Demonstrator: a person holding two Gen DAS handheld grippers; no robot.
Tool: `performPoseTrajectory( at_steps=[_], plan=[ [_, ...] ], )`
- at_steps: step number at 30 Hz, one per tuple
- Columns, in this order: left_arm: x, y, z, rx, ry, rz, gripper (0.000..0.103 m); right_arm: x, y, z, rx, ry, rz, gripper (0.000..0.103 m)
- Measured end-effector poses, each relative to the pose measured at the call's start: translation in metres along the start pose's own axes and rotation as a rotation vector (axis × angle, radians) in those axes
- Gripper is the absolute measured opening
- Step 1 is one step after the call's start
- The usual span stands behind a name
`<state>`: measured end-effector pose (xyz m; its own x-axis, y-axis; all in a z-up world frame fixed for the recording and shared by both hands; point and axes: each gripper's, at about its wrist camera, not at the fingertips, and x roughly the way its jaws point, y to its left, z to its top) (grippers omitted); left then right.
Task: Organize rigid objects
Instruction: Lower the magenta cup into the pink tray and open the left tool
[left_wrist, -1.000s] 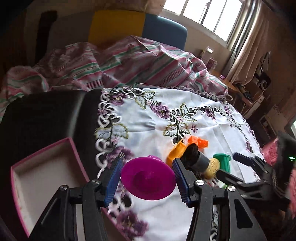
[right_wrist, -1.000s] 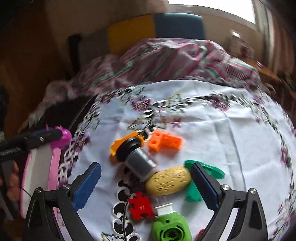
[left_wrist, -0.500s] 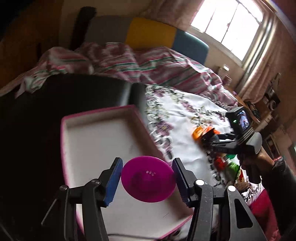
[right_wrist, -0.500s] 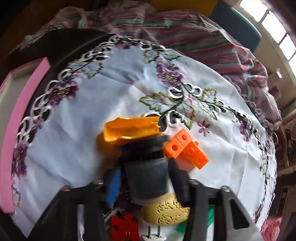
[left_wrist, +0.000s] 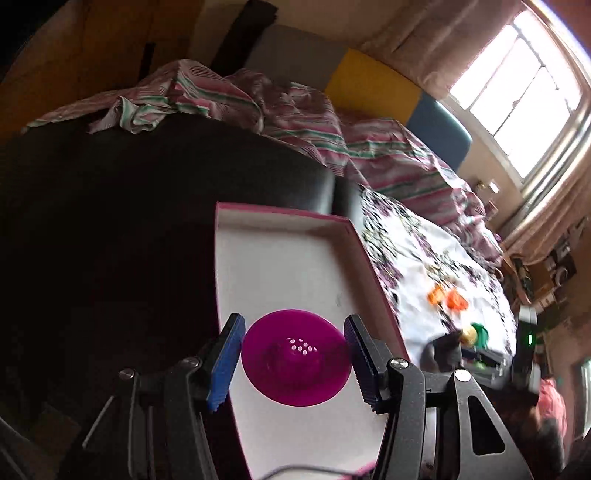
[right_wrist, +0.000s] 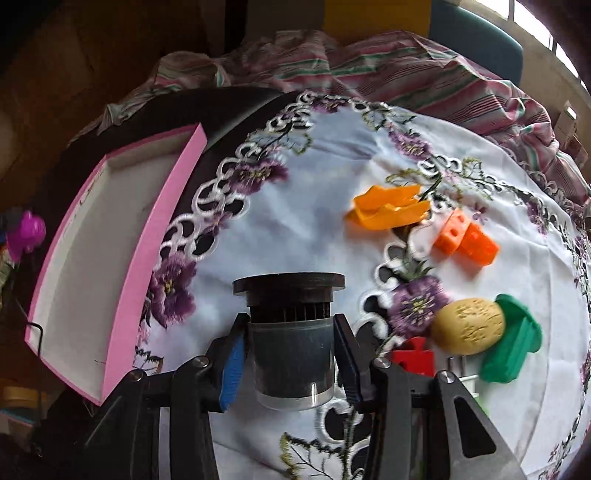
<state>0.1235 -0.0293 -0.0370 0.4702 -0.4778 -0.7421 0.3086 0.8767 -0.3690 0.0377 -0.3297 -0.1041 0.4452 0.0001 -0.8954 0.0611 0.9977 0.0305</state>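
Observation:
My left gripper (left_wrist: 295, 358) is shut on a magenta funnel-shaped piece (left_wrist: 295, 356) and hangs over the white floor of the pink-edged box (left_wrist: 280, 218). In the right wrist view the right gripper (right_wrist: 290, 350) is shut on a grey cylinder with a black flanged cap (right_wrist: 290, 332), lifted above the embroidered white cloth (right_wrist: 321, 177). The same pink box (right_wrist: 173, 206) lies to its left. On the cloth to the right lie a yellow-orange piece (right_wrist: 388, 212), an orange block (right_wrist: 465, 242), a tan oval (right_wrist: 467, 326), a green piece (right_wrist: 511, 338) and a red piece (right_wrist: 412, 360).
A striped blanket (right_wrist: 388, 70) is bunched beyond the cloth. The box rests on a dark surface (left_wrist: 129, 221) left of the cloth. A window (left_wrist: 524, 92) and shelves fill the far right. Part of the right gripper (left_wrist: 480, 354) shows at the lower right of the left wrist view.
My left gripper carried the magenta piece leftward from over the cloth to over the box. My right gripper closed on the grey cylinder and lifted it away from the other pieces.

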Motion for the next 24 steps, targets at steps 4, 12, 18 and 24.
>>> performPoseTrajectory(
  at_steps=[4,12,18,24],
  plan=[
    [0.024,-0.004,0.024,0.035,0.011,0.035,0.057,0.000,-0.001,0.000,-0.013,-0.016,-0.006,0.044],
    [0.087,-0.009,0.061,0.076,0.038,0.110,0.057,-0.001,-0.002,-0.002,-0.020,-0.035,-0.029,0.044],
    [0.125,0.002,0.070,0.087,0.069,0.198,0.058,-0.001,0.000,-0.002,-0.033,-0.040,-0.037,0.044],
    [0.114,0.006,0.067,0.071,0.035,0.212,0.076,0.000,-0.002,-0.002,-0.032,-0.041,-0.032,0.044]
  ],
)
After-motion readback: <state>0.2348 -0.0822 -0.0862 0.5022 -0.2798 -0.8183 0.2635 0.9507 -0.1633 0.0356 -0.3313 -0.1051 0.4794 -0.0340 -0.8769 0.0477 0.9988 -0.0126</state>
